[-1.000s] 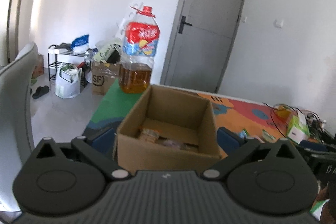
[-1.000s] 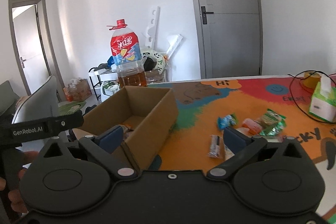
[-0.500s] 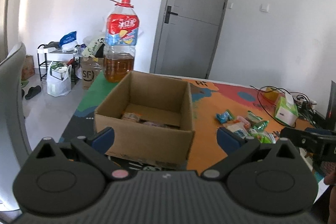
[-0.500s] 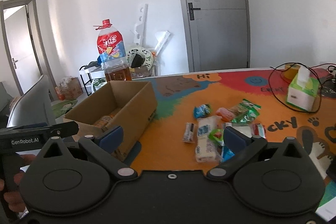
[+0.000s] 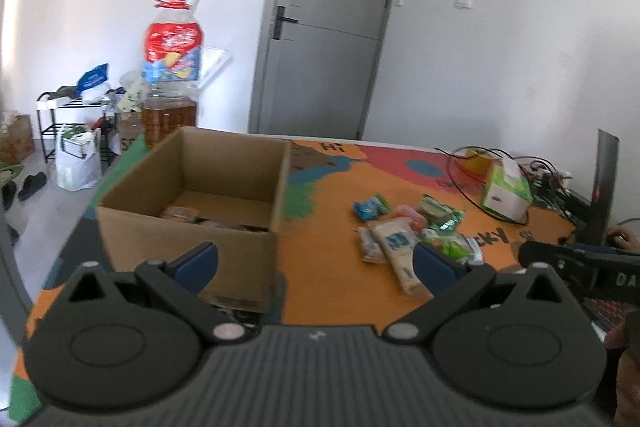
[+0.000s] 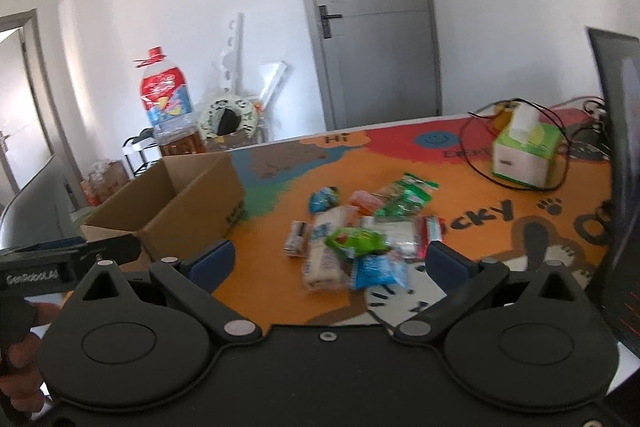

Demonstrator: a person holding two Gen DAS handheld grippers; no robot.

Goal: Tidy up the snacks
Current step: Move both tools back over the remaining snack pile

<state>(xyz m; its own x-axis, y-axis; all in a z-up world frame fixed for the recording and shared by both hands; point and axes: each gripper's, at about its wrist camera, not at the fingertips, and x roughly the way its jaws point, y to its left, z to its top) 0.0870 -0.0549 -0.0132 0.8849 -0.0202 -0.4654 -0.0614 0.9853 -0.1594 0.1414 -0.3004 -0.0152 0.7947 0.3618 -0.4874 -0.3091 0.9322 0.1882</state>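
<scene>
Left gripper: the left gripper is hovering above the near edge of the table, level and pointing forward; its blue-padded fingers are standing wide apart with nothing between them.
Right gripper: the right gripper is hanging over the snack pile, tilted slightly downward, its fingers spread wide and gripping nothing.
Hands: part of a hand is showing at the lower left of the right wrist view, wrapping the left gripper's handle; another hand is peeking in at the far right edge of the left wrist view.
Snacks: a loose pile of snack packets is lying on the orange play mat, just ahead of the right gripper; a long beige packet is sitting at its near side.
Cardboard box: the open cardboard box is standing to the left of the pile, apart from it, with a few packets lying on its floor.
Behind: a large oil bottle is standing just beyond the box; a tissue box is sitting well to the right.
</scene>
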